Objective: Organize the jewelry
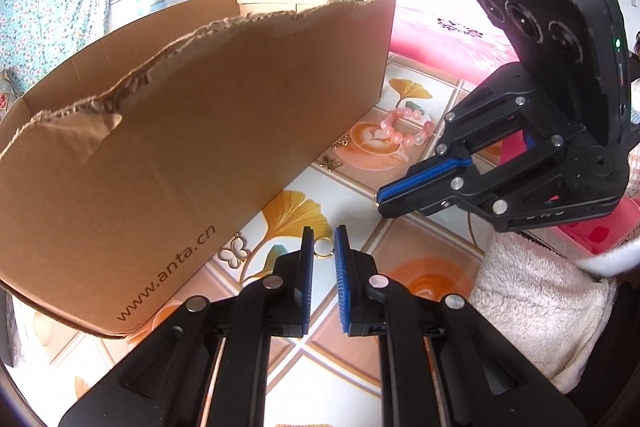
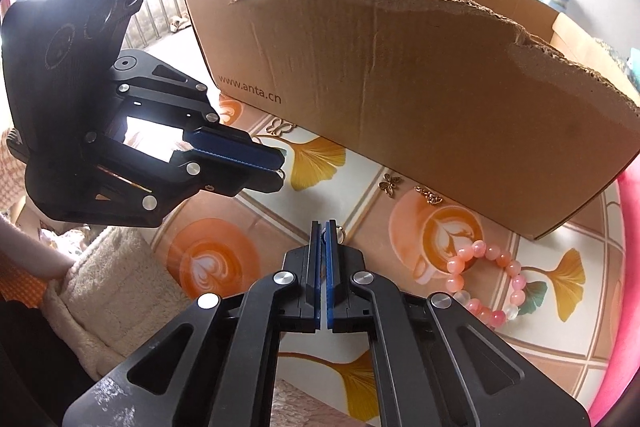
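A torn cardboard box printed "www.anta.cn" stands on the patterned tablecloth; it also shows in the right wrist view. My left gripper is slightly open, with a small gold ring lying between its fingertips. My right gripper is shut on a small gold ring that pokes out at its tips. A pink bead bracelet lies to the right, also in the left wrist view. Gold butterfly charms and a white butterfly piece lie along the box.
A fluffy cream towel lies at the table's near side, also in the right wrist view. A pink rim borders the right. The tablecloth shows coffee cups and ginkgo leaves.
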{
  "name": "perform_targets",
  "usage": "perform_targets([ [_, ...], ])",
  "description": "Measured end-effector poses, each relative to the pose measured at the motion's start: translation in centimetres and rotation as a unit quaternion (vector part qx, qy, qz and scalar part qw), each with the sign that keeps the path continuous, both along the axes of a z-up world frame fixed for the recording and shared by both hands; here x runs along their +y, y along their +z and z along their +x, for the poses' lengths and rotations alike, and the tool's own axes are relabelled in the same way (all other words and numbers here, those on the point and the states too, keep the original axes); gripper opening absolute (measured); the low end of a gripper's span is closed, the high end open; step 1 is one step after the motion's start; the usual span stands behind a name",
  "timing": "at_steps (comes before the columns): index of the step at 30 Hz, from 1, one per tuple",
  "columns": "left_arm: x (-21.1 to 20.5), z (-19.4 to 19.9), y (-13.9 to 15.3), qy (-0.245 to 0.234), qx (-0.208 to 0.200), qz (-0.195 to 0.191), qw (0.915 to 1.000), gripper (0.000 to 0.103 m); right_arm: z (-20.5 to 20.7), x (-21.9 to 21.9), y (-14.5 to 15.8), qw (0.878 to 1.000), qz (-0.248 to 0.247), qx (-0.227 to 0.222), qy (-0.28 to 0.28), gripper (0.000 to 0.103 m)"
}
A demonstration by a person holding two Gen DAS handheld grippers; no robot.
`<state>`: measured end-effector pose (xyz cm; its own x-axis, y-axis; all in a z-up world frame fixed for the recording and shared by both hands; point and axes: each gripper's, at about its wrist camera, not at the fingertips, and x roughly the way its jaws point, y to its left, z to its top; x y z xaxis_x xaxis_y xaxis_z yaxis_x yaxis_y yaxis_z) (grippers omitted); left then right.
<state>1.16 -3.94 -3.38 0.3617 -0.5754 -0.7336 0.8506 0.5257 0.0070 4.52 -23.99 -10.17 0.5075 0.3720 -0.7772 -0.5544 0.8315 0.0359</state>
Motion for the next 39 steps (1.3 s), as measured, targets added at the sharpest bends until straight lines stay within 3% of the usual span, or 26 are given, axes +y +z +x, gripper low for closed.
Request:
perform_targets([
  [7, 0.0, 0.1, -0.1, 0.003, -0.001, 0.002, 1.0, 0.01, 0.0, -1.5, 0.3, 1.0, -0.006, 0.0, -0.029, 0.002],
  [18, -0.3, 0.1, -0.3, 0.003, -0.002, 0.007, 1.0, 0.01, 0.1, 0.9, -0.6, 1.0, -0.008, 0.007, -0.002, 0.004],
  [22, -0.3, 0.1, -0.4, -0.001, -0.004, 0.01, 0.9999, 0.01, 0.3, 0.9, 0.0, 1.0, -0.023, -0.005, 0.016, 0.02],
  [30, -0.4, 0.1, -0.4, -0.003, -0.006, 0.011, 0.9999, 0.01, 1.8, 2.1, -0.7, 0.996, -0.052, -0.002, 0.077, 0.02],
  [33, -0.5, 0.0, -0.4, -0.002, -0.006, 0.012, 0.9999, 0.01, 1.5, 2.7, -1.1, 0.995, -0.046, 0.007, 0.093, 0.012],
  [39, -0.6, 0.0, -0.4, -0.001, -0.008, 0.012, 0.9999, 0.01, 1.9, 2.5, -1.3, 0.995, -0.046, 0.003, 0.089, 0.01],
])
